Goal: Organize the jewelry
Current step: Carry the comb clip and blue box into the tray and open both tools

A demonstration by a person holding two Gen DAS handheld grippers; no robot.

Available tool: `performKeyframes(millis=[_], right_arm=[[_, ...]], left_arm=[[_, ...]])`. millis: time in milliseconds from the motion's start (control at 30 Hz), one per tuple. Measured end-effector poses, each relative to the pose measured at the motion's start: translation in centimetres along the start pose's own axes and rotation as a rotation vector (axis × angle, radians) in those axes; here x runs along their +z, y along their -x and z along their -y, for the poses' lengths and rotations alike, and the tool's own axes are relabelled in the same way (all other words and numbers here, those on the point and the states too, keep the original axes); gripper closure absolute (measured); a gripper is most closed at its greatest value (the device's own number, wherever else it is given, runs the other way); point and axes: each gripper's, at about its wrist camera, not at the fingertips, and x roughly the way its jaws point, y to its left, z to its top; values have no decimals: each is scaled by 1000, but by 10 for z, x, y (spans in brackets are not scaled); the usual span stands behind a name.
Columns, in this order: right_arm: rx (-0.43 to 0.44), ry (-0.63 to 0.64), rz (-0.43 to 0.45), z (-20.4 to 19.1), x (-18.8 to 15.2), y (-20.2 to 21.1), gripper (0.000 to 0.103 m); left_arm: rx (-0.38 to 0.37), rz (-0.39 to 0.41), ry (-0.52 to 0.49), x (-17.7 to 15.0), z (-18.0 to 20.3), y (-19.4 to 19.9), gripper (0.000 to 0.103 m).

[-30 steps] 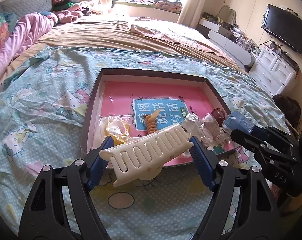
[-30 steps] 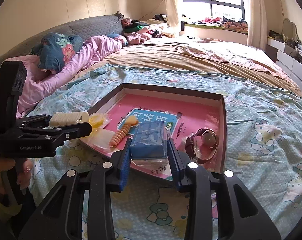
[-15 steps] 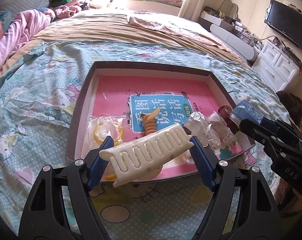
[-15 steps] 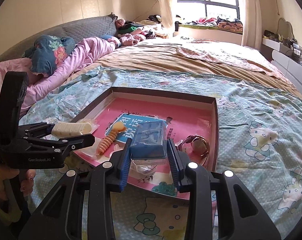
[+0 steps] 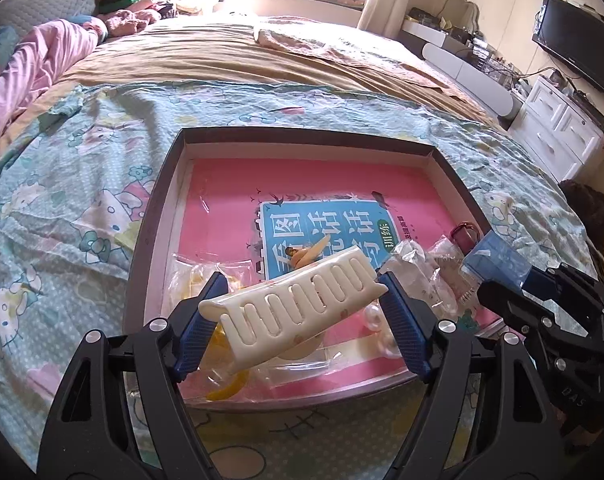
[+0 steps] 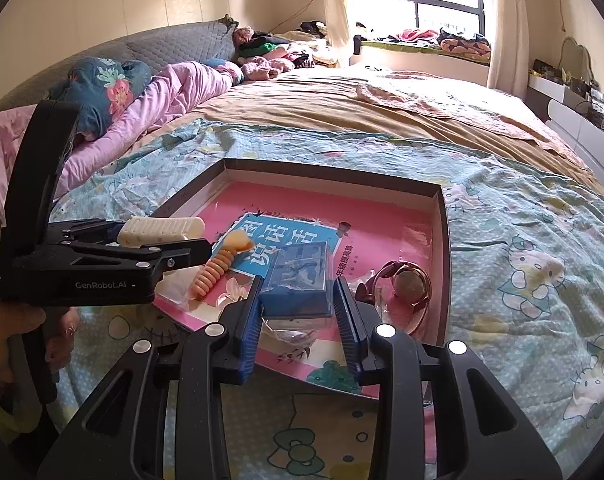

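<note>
The comb [image 5: 292, 304] sat clamped in our left gripper [image 5: 302, 300] and the blue box [image 6: 300, 286] in our right gripper [image 6: 300, 304], both jaws narrow on them above the tray [image 5: 158, 216], so we judged it best to lower each flat onto bare pink before opening.

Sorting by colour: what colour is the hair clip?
Cream white hair clip, clearest in the left wrist view.

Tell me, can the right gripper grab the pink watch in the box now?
Probably not yet: the right gripper is shut on the blue box. The pink watch lies uncovered just right of it, so only its full grip blocks it.
</note>
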Motion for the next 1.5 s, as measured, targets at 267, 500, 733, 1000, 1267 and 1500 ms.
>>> performKeyframes(millis=[267, 500, 733, 1000, 1267, 1500], right_arm=[[-2, 11, -15, -5, 0, -10, 70], [-8, 21, -28, -7, 0, -20, 70], [-19, 1, -45, -4, -4, -25, 70], [-16, -21, -55, -2, -7, -26, 68], [-24, -23, -42, -3, -9, -19, 59], [-30, -33, -27, 0, -11, -7, 51]], left_arm=[[14, -3, 3, 1, -5, -6, 33], [21, -1, 10, 1, -9, -10, 33], [24, -1, 9, 1, -9, -10, 33], [23, 0, 11, 2, -10, -11, 33], [22, 0, 11, 2, -10, -11, 33], [26, -2, 3, 2, -7, -9, 33]])
